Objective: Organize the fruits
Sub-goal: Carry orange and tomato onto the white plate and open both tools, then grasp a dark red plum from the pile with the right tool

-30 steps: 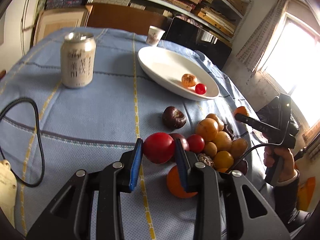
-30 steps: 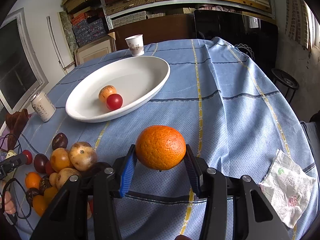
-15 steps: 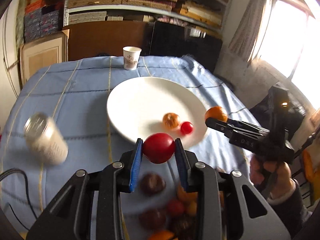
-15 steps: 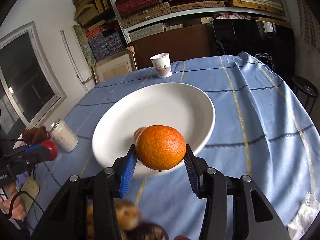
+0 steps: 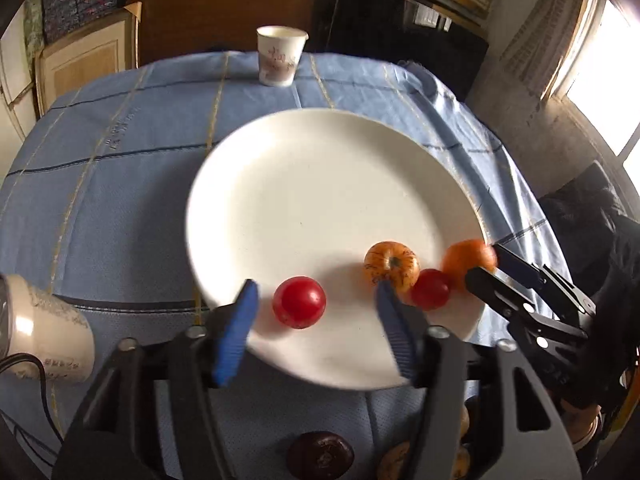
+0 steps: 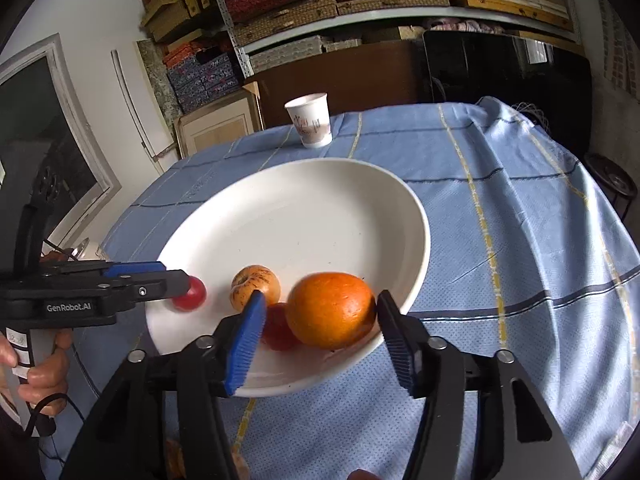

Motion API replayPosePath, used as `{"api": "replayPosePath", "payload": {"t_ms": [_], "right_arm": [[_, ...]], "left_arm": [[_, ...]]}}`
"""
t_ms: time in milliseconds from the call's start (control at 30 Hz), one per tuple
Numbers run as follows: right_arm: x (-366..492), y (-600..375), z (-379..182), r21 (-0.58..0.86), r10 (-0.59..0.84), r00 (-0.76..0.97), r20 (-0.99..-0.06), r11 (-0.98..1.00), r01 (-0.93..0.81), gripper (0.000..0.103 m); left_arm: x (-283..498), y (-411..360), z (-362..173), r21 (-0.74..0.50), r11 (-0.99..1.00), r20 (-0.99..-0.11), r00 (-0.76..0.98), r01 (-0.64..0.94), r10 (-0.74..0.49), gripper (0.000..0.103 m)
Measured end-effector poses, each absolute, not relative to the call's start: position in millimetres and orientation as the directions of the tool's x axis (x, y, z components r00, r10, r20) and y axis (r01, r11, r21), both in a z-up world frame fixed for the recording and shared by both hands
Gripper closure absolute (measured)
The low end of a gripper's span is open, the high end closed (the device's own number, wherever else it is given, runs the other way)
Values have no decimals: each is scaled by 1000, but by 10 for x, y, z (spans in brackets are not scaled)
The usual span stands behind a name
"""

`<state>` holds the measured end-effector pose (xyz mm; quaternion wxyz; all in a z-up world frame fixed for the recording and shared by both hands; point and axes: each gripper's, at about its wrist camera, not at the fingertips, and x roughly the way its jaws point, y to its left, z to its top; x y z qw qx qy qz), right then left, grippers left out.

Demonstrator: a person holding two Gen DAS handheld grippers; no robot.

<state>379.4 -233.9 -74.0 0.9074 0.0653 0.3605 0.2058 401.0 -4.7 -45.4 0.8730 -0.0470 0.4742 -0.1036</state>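
Over the wide white ceramic plate (image 5: 320,168), both hand-held grippers' jaws are opening, so the round red tomato (image 5: 299,302) and the round orange (image 6: 331,310) are released for sorting there.

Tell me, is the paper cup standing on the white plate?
No, the paper cup stands apart on the blue tablecloth, behind the far rim of the white plate.

Cluttered shelves (image 6: 360,0) behind; bright window (image 5: 608,80) at right
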Motion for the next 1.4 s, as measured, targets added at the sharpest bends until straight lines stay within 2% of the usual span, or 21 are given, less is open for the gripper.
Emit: {"api": "replayPosePath", "payload": {"t_ms": [100,233,300,400,467,600,700,867,900,967,1033,1233,1400], "right_arm": [[3594,-2397,-601,266,445,669,-596,895,-358,43],[3293,-2433,-467,276,511,661,-550,858,-433,42],[3179,-2447,-471,284,526,659,-537,849,-446,41],[3028,-2398,-519,309,558,628,-542,827,-469,40],[2866,-2311,-535,295,580,604,-547,808,-509,39],[2465,-2255,-560,285,612,576,-541,778,-560,39],[2111,-2305,-567,320,624,560,-545,773,-548,39],[1590,-2194,-632,135,442,632,-637,870,-473,40],[1548,-2168,-686,130,430,615,-661,873,-470,42],[1512,-2130,-765,132,422,595,-684,873,-469,52],[1535,-2109,-809,146,424,581,-694,874,-463,55],[1656,-2060,-915,204,442,535,-720,872,-446,55],[1722,-2041,-969,224,439,515,-736,876,-427,55]], "left_arm": [[3745,44,-298,-158,978,-781,589,134,-207,28],[3184,261,-142,-118,987,-712,683,111,-162,10],[2945,368,-116,-106,989,-679,718,106,-150,8],[2603,567,-159,-56,998,-605,796,-16,-22,5],[2494,685,-233,-51,996,-608,793,-70,25,5],[2383,838,-300,-125,990,-638,769,-62,-33,5],[2325,859,-313,-124,990,-641,767,-64,-31,5],[2234,877,-311,-156,987,-633,771,-46,-64,5],[2216,876,-315,-163,986,-633,770,-40,-73,5],[2189,873,-324,-178,984,-637,765,-23,-97,5],[2163,864,-337,-186,983,-636,763,-9,-114,5],[2102,801,-399,-140,990,-647,756,18,-105,5],[2066,854,-413,-160,987,-644,756,14,-115,5]]}}
